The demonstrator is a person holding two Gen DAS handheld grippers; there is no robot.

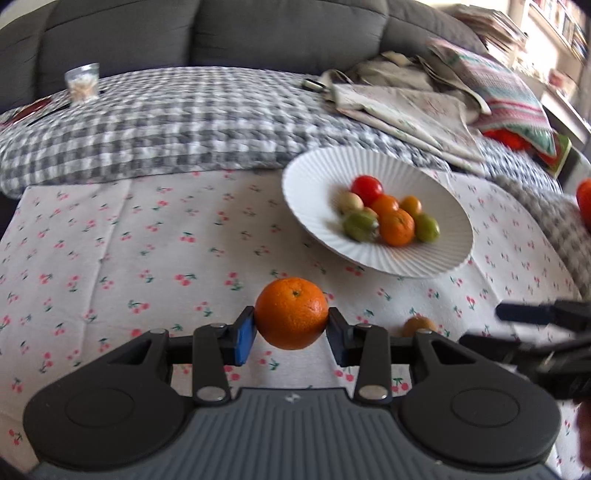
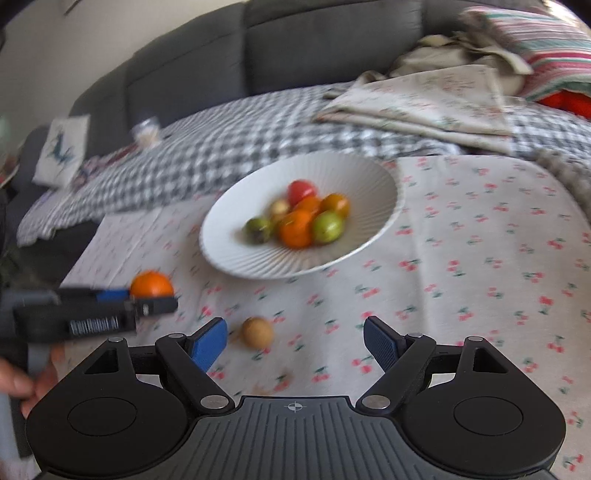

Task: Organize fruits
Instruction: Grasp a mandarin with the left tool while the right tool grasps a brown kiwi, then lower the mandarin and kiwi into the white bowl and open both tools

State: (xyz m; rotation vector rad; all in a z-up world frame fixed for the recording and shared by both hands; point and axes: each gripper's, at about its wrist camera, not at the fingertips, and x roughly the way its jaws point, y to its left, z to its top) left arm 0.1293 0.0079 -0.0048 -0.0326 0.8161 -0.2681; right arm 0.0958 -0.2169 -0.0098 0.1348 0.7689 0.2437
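Jaws first: the left gripper point(image 1: 291, 334) has its 2 blue pads pressed tight on a big orange point(image 1: 291, 318), 1 on each side, and the right gripper point(image 2: 295, 341) is spread wide with nothing in it. Behind everything is a grey sofa point(image 1: 221, 29), then a grey checked blanket point(image 1: 166, 125). A cherry-print cloth point(image 1: 129, 258) covers the table. On it sits a white ribbed bowl point(image 1: 314, 177) with red, orange and green fruits piled together. A small brown fruit point(image 2: 257, 332) lies on the cloth near the right gripper's left finger.
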